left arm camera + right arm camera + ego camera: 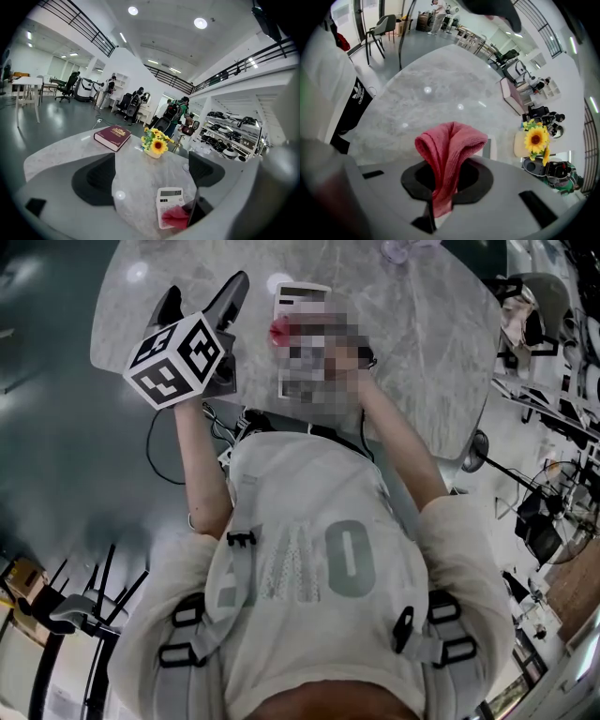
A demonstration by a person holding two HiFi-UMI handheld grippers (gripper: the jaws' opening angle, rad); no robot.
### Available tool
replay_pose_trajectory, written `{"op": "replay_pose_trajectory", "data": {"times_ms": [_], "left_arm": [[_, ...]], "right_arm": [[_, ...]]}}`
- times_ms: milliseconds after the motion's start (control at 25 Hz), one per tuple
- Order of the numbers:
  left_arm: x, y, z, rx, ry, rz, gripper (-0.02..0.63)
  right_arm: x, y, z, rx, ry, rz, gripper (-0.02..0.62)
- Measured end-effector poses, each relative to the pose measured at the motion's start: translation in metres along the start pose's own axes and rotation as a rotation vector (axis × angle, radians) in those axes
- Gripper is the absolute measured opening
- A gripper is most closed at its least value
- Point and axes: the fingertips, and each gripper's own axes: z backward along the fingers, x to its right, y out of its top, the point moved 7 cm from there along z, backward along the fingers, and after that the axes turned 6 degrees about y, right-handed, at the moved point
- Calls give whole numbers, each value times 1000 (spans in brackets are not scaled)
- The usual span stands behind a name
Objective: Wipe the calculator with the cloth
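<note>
A white calculator (pixel 169 199) lies on the grey marble table (pixel 422 324); its display end (pixel 302 294) shows in the head view. A pink-red cloth (pixel 450 145) bunches up out of my right gripper (pixel 447 176), which is shut on it. The cloth (pixel 176 218) rests on the calculator's near end, with the right gripper's dark finger (pixel 200 209) beside it. In the right gripper view the cloth hides most of the calculator (pixel 491 146). My left gripper (pixel 202 301) is held above the table left of the calculator, open and holding nothing (pixel 150 176).
A dark red book (pixel 112 136) and a pot of sunflowers (pixel 154 144) stand farther back on the table. A clear glass (pixel 398 249) sits at the far edge. Chairs (pixel 382 23), shelves and people fill the hall beyond.
</note>
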Motion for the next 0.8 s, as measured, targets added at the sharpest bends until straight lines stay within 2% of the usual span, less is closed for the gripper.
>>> {"op": "replay_pose_trajectory", "data": {"times_ms": [160,280,440,560,680,800], "left_arm": [[12,18,0,56,-8,-15,492],[25,40,9,129,-41,-24,428],[55,71,29,263,-84,-98,310],[72,89,54,364,-135,-150,189],[95,107,71,475,-172,-215,113],[127,119,79,565,-191,-326,41]], "right_arm": [[54,-12,31,47,-126,-88,55],[91,-21,68,86,-242,-147,55],[125,-42,133,182,-414,-260,55],[129,-50,191,289,-554,-353,55],[128,-63,248,420,-714,-449,55],[120,-87,290,543,-846,-553,54]]}}
